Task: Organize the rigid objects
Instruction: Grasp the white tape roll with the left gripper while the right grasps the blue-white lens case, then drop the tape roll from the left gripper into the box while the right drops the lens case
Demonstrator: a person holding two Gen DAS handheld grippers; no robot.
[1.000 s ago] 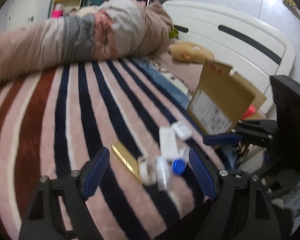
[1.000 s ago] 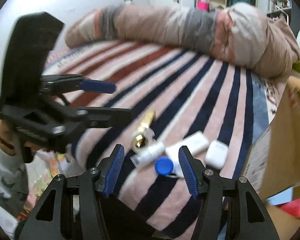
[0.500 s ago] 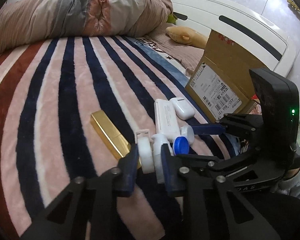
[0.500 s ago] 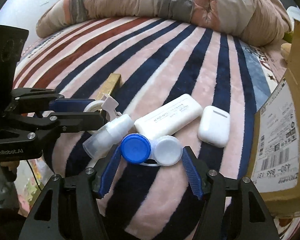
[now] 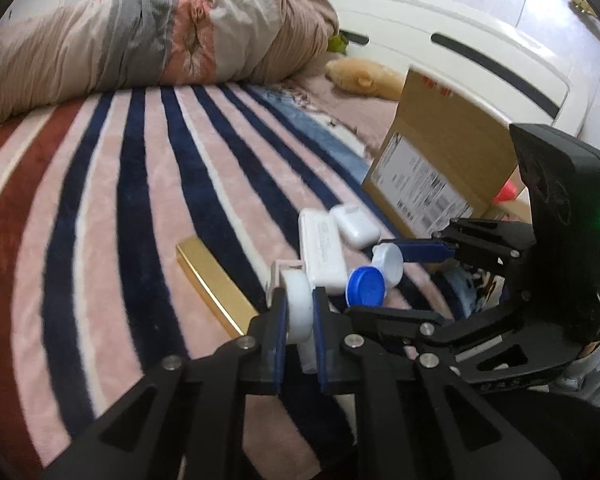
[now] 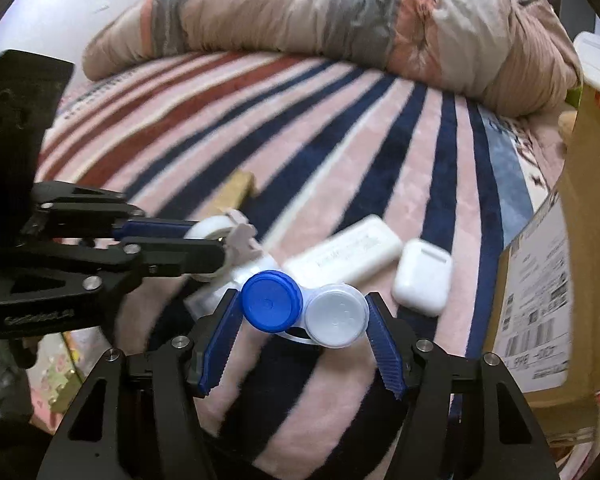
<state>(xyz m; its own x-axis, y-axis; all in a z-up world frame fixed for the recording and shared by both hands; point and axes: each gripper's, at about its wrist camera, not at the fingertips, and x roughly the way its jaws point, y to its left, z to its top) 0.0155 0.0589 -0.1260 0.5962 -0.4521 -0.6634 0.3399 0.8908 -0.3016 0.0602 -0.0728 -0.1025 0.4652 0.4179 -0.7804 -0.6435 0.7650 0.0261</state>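
My left gripper is shut on a white tape roll, which also shows in the right wrist view. My right gripper is shut on a contact lens case with one blue cap and one white cap, lifted off the bed; it shows in the left wrist view too. On the striped blanket lie a white flat box, a white earbuds case, a gold bar-shaped box and a small white bottle, partly hidden.
An open cardboard box stands at the right edge of the bed. A rolled quilt lies across the far side. A tan plush toy lies by the white headboard.
My left gripper closed on the tape roll and lifted it. My right gripper closed on the lens case and raised it off the blanket.
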